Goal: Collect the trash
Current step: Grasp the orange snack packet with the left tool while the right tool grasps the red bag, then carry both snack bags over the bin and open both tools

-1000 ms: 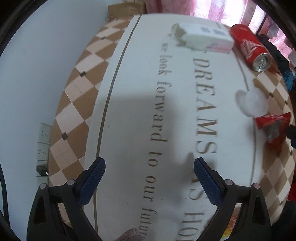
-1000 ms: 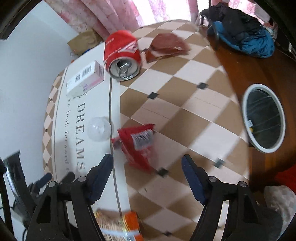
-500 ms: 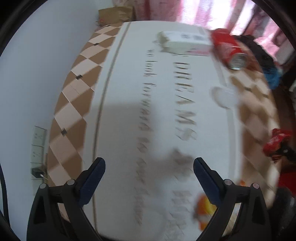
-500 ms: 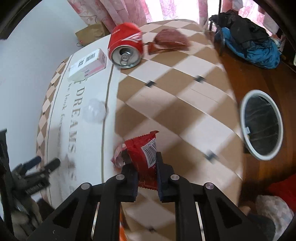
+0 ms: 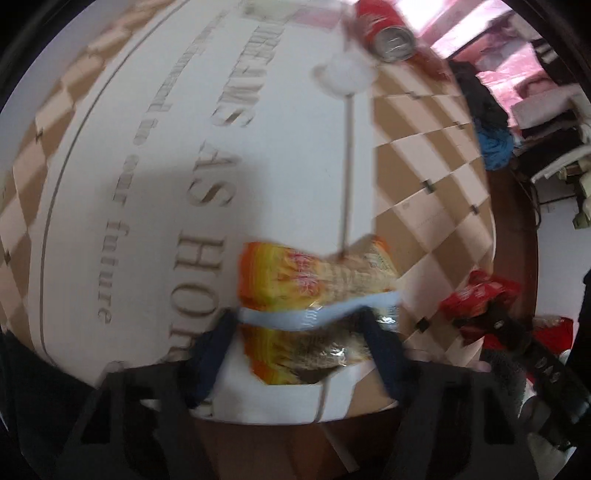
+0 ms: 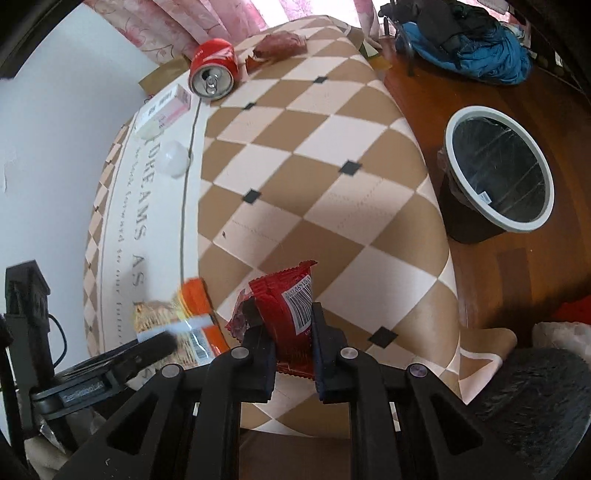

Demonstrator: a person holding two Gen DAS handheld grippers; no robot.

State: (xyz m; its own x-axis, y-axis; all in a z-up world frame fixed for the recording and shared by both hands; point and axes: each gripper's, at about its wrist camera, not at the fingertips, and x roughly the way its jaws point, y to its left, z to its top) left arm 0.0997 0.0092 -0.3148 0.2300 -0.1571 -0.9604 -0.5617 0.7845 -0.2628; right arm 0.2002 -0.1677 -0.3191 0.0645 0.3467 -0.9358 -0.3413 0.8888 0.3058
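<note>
A: Where's the right gripper?

B: Low over the near edge of the table with the tan-and-cream diamond cloth, clamped tight on a crinkled red foil snack wrapper with a white barcode. The wrapper stands up between the dark pads.

A: And the left gripper?

B: Further left along the same near edge, over the white printed strip of the cloth. Its jaws have just been closing, and an orange-and-yellow plastic noodle packet lies between the blue fingers. The picture is smeared with motion, so I'd say the pads look to be touching the packet's sides, but I can't tell for certain whether they press on it.

A: What other rubbish is on the table?

B: At the far end a red aluminium drink can lies on its side with its silver top facing us. Just left of it is a white and pink cardboard box, and right of it a flattened dark red wrapper. Nearer, on the white strip, sits a small translucent plastic dome lid.

A: The bin?

B: A round dark waste bin with a pale grey rim stands on the wooden floor to the right of the table. A heap of blue and black clothing lies at far right.
</note>
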